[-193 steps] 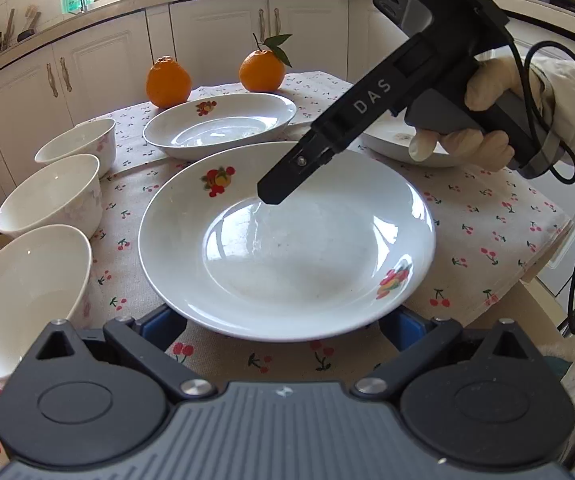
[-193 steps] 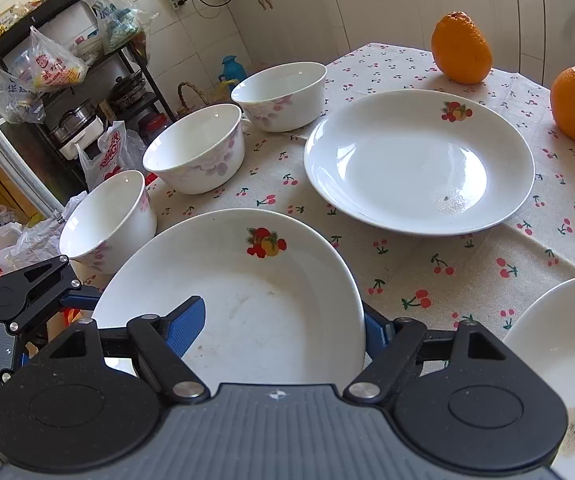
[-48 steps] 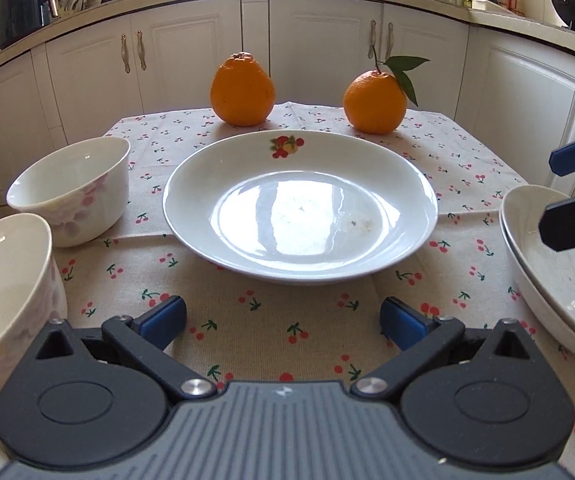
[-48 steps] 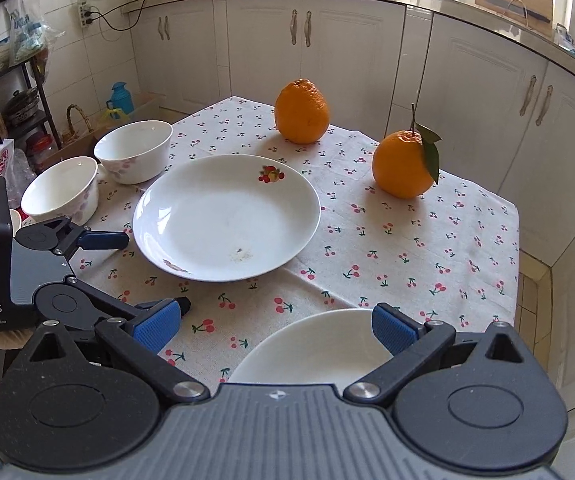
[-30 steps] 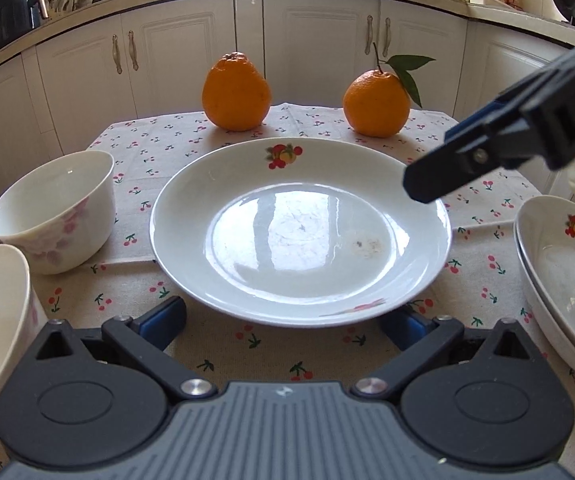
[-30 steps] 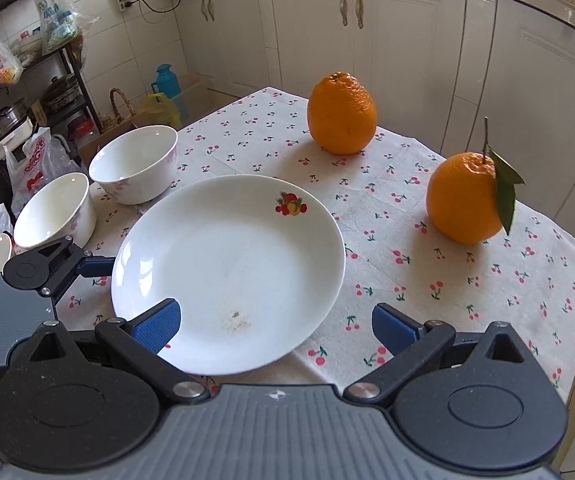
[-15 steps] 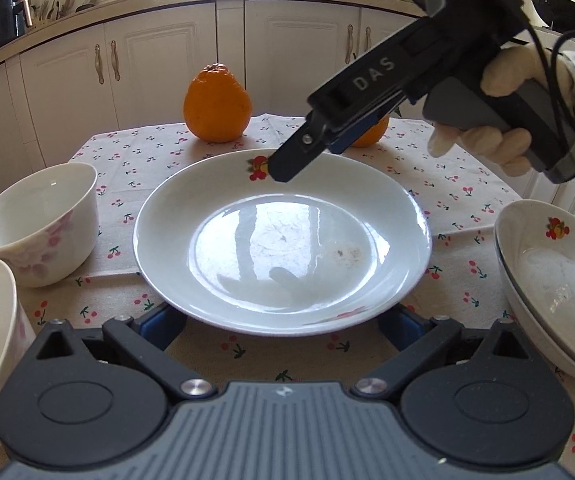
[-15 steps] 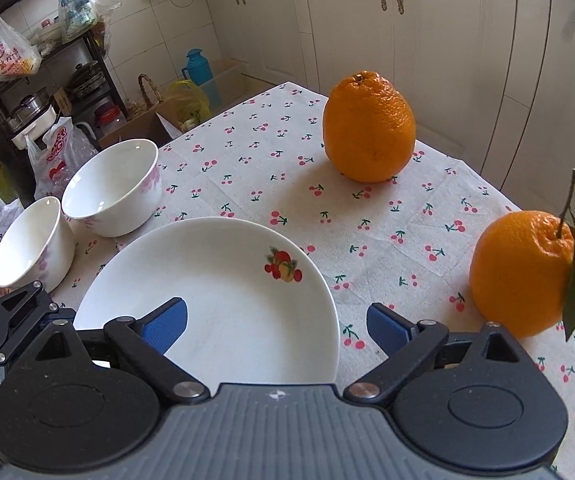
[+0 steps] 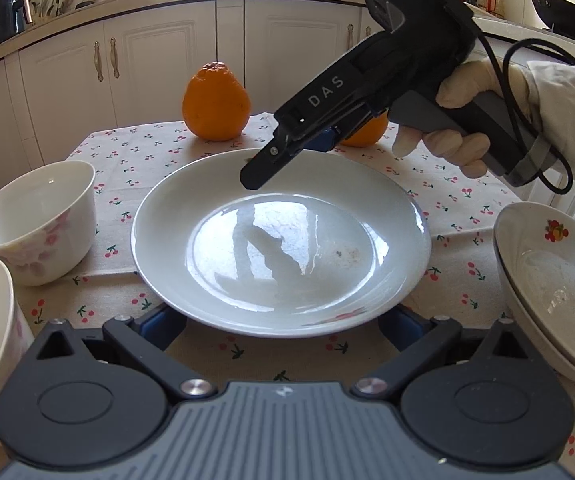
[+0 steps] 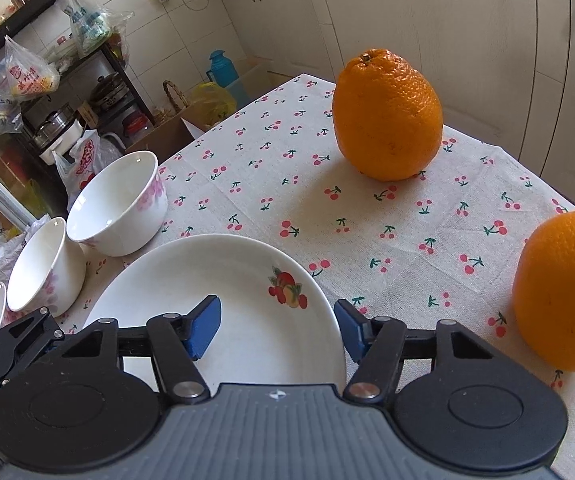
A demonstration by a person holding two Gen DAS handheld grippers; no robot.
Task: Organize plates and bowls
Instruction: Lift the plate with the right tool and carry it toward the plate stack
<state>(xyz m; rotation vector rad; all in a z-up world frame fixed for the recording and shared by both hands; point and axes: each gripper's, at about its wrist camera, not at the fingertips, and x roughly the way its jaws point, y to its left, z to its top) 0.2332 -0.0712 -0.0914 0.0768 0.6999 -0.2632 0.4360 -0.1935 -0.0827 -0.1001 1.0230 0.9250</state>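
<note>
Right gripper (image 10: 277, 328) moved to plate (image 9: 223, 184) far rim, 12 o'clock — jaws just closing, straddling rim, not pinching | left gripper (image 9: 283, 322) spread wide at 6 o'clock — steadying.

— What colour was the plate (image 9: 283, 240)?
— White, with a small red-and-green fruit motif near its rim. The bowls (image 10: 121, 204) were white too, with faint pink flowers.
— And the tablecloth (image 10: 367, 216)?
— Beige, dotted with red cherries on green stems. Two oranges (image 10: 387, 114) stood bright orange on it. The gripper pads (image 10: 203, 326) were blue, their frames black.
</note>
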